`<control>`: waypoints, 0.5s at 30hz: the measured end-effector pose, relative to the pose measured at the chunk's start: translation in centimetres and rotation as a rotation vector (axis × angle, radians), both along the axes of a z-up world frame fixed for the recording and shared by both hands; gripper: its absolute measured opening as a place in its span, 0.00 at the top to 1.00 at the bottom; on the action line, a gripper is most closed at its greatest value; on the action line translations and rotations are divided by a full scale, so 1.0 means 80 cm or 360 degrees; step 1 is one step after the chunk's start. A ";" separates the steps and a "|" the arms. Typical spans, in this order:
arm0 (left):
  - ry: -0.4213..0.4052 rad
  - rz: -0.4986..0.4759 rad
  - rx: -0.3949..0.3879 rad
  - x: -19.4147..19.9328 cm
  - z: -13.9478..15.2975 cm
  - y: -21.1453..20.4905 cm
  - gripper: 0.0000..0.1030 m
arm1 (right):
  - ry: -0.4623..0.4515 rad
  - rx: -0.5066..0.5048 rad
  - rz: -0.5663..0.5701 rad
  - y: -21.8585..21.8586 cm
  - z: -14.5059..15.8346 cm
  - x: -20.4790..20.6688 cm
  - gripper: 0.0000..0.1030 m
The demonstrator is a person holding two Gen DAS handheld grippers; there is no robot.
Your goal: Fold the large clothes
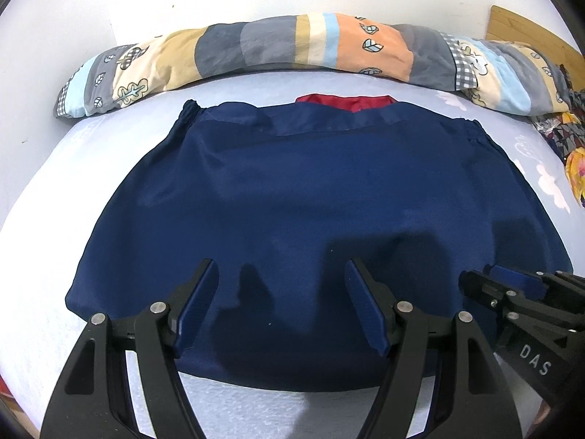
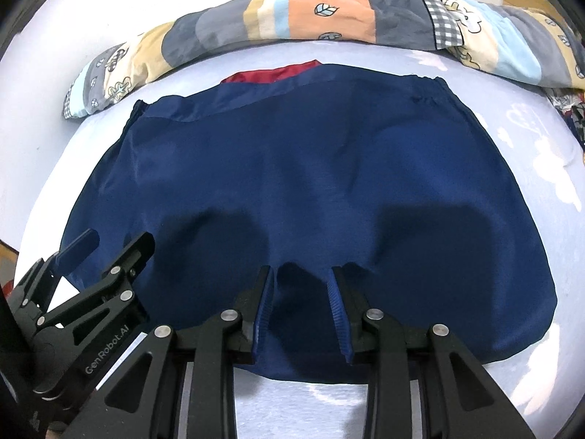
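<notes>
A navy blue garment [image 1: 310, 190] lies folded flat on the pale bed sheet [image 1: 44, 226], with a red lining [image 1: 347, 101] showing at its far edge. It also shows in the right wrist view [image 2: 310, 168], red lining [image 2: 270, 73] at the far edge. My left gripper [image 1: 279, 269] is open and empty above the garment's near edge. My right gripper [image 2: 299, 272] is open more narrowly, empty, above the near edge. Each gripper appears in the other's view: the right gripper [image 1: 512, 285] at lower right, the left gripper [image 2: 109, 245] at lower left.
A rolled patchwork quilt [image 1: 292, 47] lies across the far side of the bed against the white wall. Patterned colourful cloth [image 1: 563, 135] lies at the right edge. A wooden board [image 1: 530, 33] stands at the far right.
</notes>
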State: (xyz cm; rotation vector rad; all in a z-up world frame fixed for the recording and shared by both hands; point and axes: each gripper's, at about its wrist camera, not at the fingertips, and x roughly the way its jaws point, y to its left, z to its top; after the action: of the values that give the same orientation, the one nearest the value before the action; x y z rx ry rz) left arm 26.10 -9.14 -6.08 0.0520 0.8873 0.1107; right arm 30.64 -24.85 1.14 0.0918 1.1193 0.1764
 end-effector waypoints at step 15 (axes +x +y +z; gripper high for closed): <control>0.0170 0.0046 0.0040 0.004 -0.028 0.014 0.31 | 0.0116 -0.0093 0.0004 -0.005 -0.019 -0.001 0.60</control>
State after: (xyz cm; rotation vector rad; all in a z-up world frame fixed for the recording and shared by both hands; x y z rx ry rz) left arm 26.43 -8.03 -8.34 0.0688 0.9934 0.1469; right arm 30.57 -25.25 -0.36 0.0449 1.1962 0.1433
